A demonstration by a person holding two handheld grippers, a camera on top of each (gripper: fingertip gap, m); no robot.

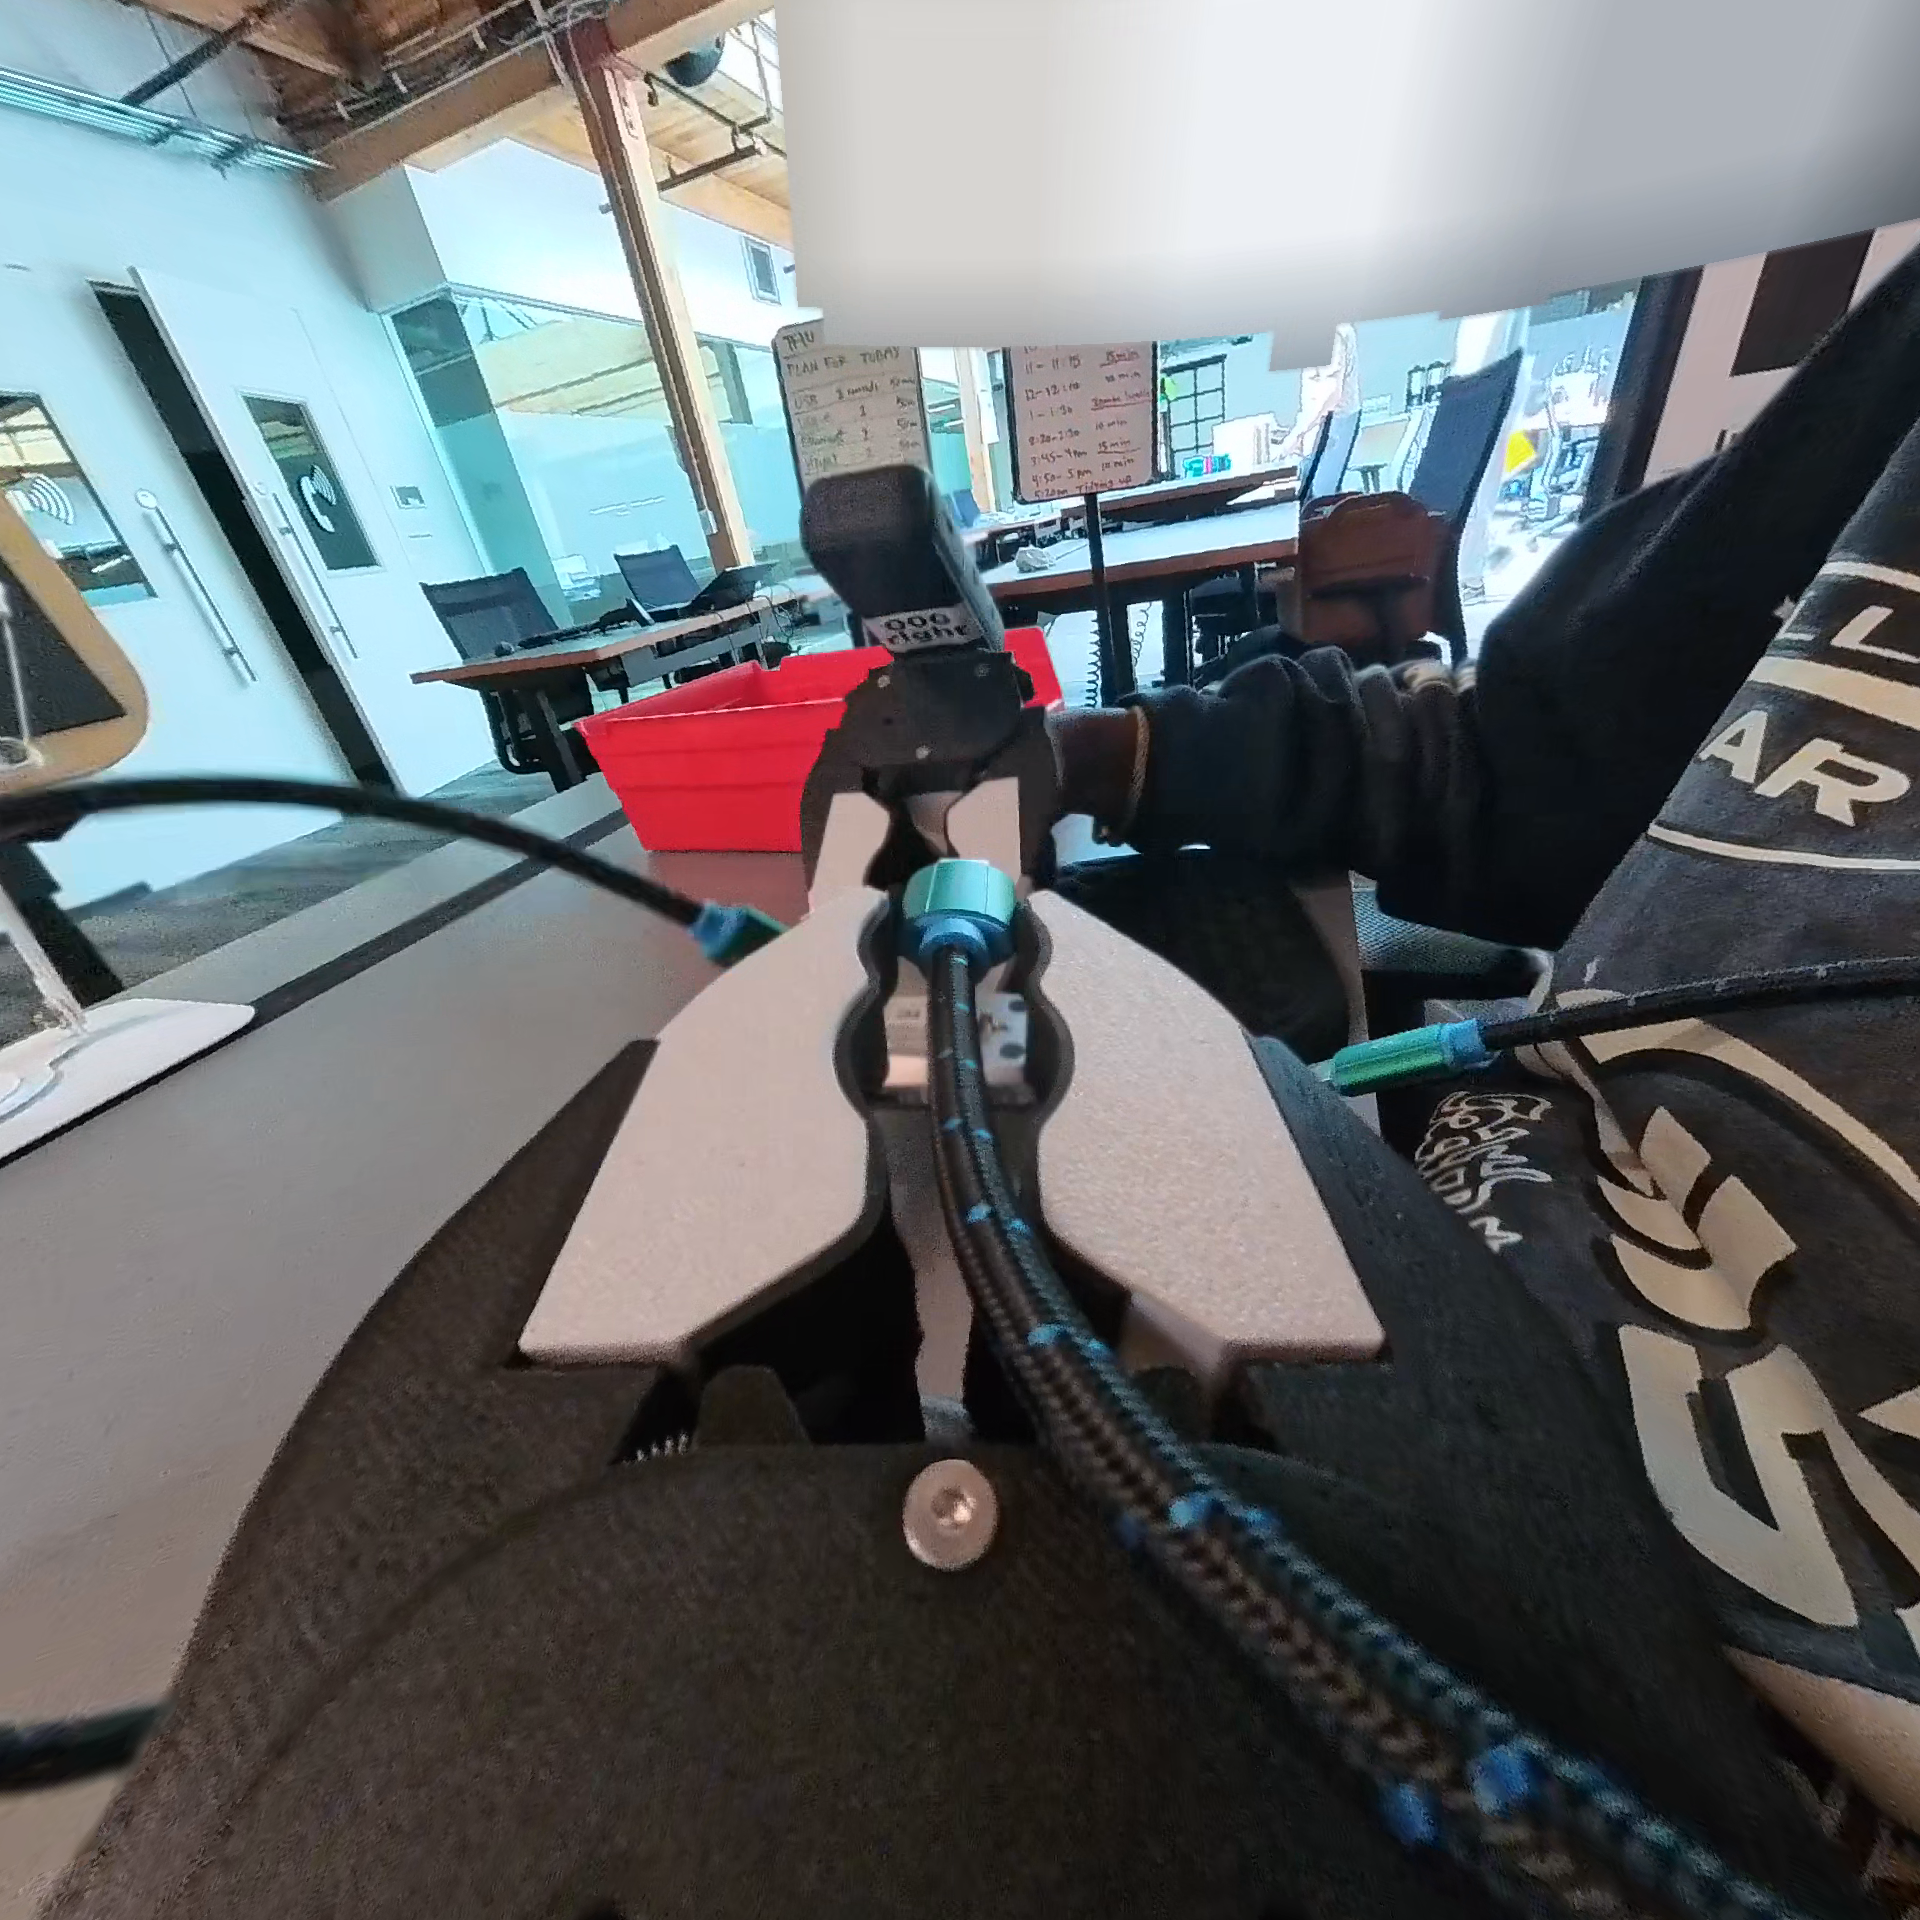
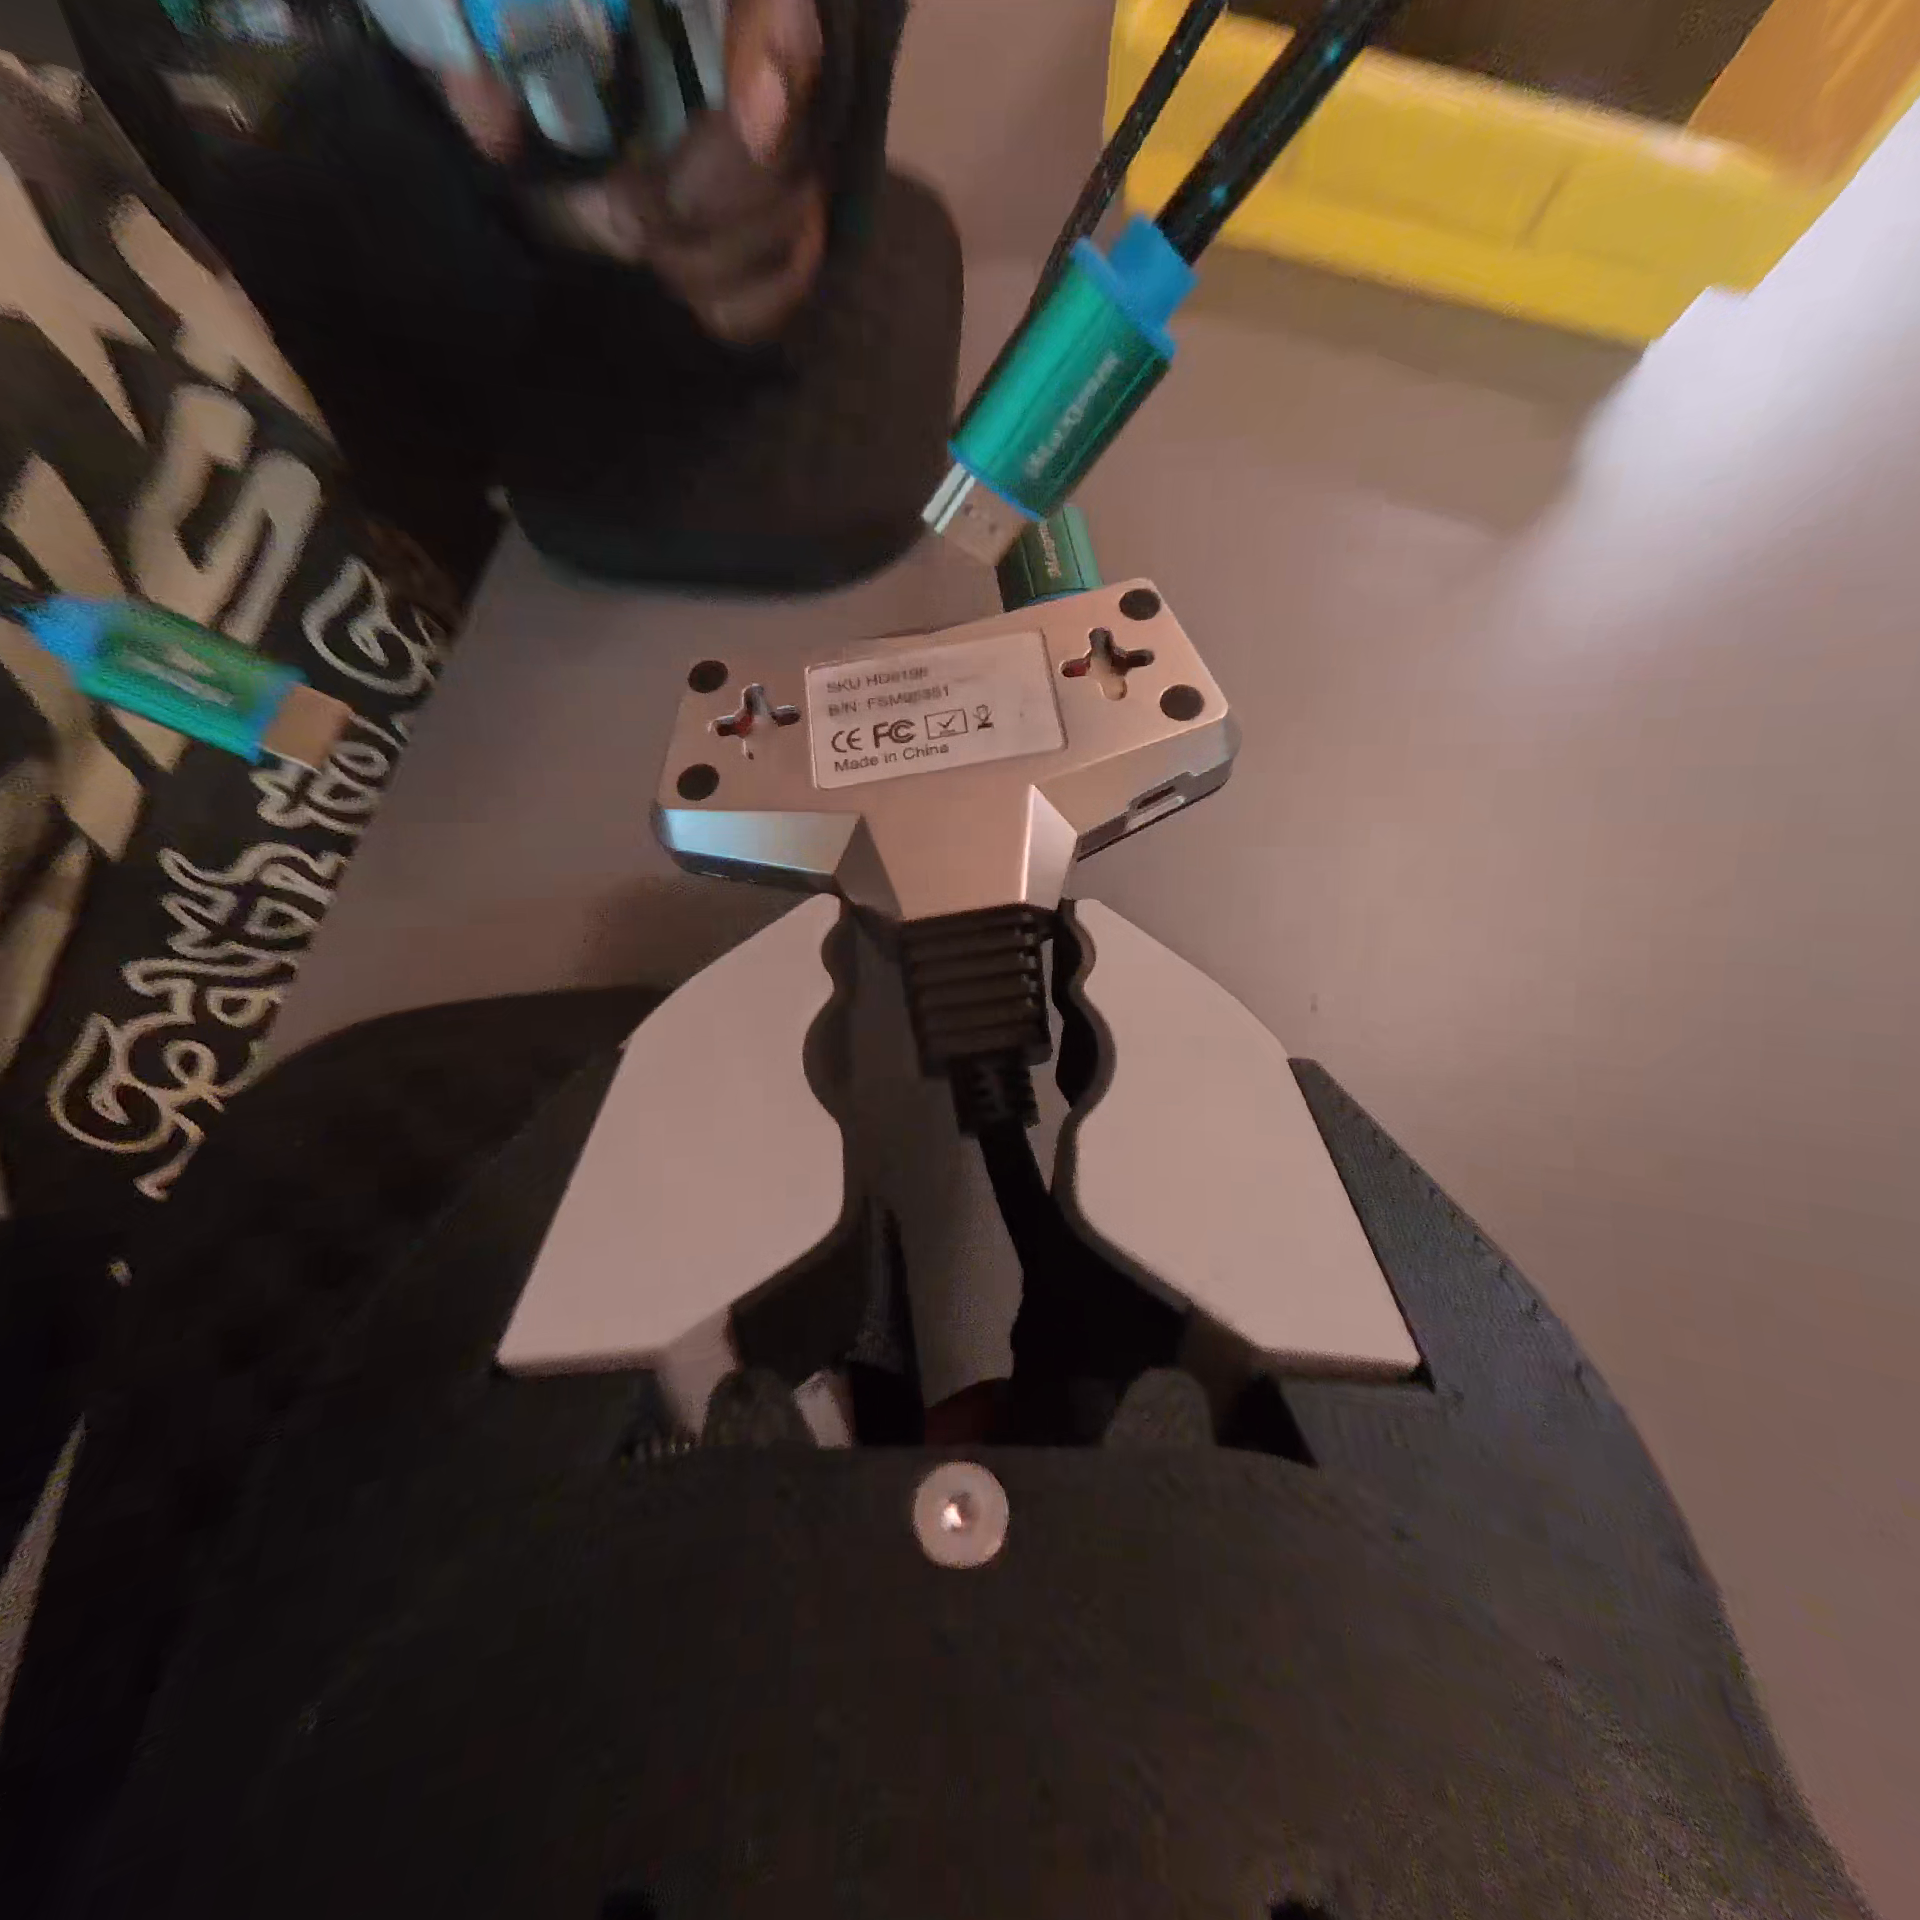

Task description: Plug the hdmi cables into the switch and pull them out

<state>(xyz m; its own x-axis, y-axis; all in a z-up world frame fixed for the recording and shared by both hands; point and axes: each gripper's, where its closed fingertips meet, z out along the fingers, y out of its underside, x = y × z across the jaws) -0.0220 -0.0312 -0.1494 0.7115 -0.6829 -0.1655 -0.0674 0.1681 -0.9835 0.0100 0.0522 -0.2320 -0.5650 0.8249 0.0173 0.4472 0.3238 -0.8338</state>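
Red bin (image 1: 717,764) on table (image 1: 312,1195), contents hidden below its rim; same for yellow bin (image 2: 1455,197). Right gripper (image 2: 961,935) clamped narrow on the black collar of switch (image 2: 935,769), probably steadying its ports. Left gripper (image 1: 951,935) pinched on cable (image 1: 961,1122) behind plug (image 1: 956,894), apparently for a straight push or pull. Spare plugs (image 2: 1049,416) dangling loose near the switch.

Switch (image 2: 940,748) between fingers (image 2: 717,1122) (underside up)
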